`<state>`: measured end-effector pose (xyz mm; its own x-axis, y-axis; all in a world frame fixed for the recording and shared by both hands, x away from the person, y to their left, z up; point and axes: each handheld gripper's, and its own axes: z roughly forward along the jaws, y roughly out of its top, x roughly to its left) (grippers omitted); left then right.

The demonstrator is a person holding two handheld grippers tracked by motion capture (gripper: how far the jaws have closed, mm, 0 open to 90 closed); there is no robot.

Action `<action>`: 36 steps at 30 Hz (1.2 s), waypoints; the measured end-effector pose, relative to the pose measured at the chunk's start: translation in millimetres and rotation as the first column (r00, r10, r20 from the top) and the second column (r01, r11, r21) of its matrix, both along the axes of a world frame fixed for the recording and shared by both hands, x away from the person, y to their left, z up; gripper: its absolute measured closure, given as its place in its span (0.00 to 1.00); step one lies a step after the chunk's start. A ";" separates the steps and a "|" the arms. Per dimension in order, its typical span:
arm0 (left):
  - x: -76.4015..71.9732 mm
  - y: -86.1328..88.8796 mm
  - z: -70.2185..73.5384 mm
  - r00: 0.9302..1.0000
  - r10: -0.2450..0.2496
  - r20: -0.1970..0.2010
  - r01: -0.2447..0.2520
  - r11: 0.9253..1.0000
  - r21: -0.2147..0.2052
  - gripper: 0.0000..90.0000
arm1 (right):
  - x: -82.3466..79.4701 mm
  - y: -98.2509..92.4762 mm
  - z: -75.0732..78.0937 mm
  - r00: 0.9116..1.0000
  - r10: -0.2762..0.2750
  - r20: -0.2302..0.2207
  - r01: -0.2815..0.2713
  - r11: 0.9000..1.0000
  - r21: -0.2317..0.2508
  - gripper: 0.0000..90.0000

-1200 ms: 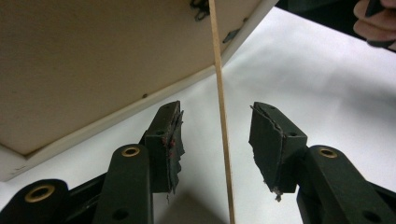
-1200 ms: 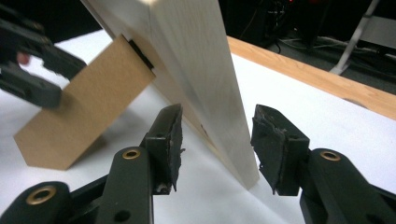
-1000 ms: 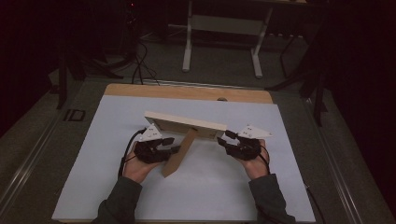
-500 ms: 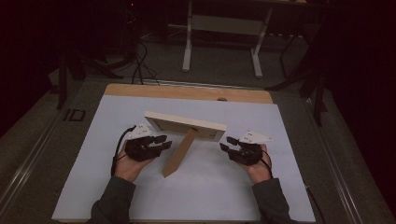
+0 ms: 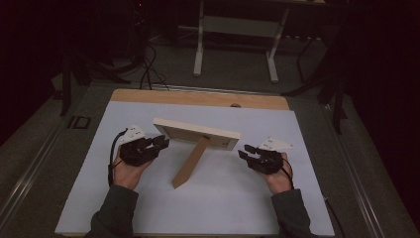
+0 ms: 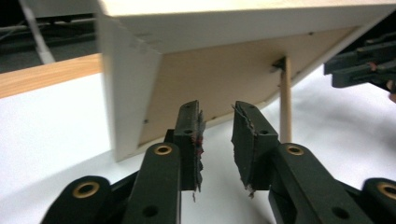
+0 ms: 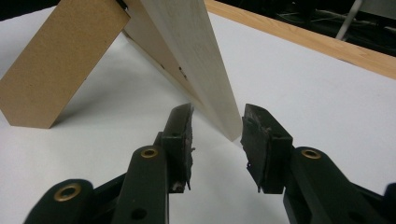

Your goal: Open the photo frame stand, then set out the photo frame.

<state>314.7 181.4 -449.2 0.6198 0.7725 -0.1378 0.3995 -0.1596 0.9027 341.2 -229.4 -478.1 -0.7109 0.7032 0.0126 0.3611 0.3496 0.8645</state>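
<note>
A pale wooden picture frame (image 5: pixel 195 133) stands on the white table top (image 5: pixel 223 208), its back toward me, propped on a brown easel leg (image 5: pixel 190 162). My left gripper (image 5: pixel 163 141) is just off the frame's left end, open, and its jaws have just been closing with nothing between them. In the left gripper view the gripper (image 6: pixel 217 126) faces the frame's back board (image 6: pixel 219 79) and the leg (image 6: pixel 285 98). My right gripper (image 5: pixel 243 151) is off the frame's right end, open, its jaws also just closing on nothing. The frame's corner (image 7: pixel 196 51) lies just ahead of the gripper (image 7: pixel 217 126).
A wooden strip (image 5: pixel 198 96) runs along the table's far edge. Beyond it stand a white desk frame (image 5: pixel 237 29) and floor cables (image 5: pixel 148 64). The other gripper (image 6: pixel 359 65) shows past the leg in the left gripper view.
My left hand has drawn back leftward from the frame's left end. Both pairs of jaws are narrower. The frame stands where it was, and the right hand has hardly shifted.
</note>
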 end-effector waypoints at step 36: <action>23.3 -8.1 -3.8 0.991 0.127 -0.034 -0.126 0.992 0.029 1.00 | 40.1 21.3 10.4 0.996 -0.076 -0.055 0.078 0.996 0.041 1.00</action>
<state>338.0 173.3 -453.0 0.5123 0.8479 -0.1364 0.4496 -0.1294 0.8838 381.4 -208.2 -467.7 -0.6521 0.7539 0.0801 0.4312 0.2819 0.8571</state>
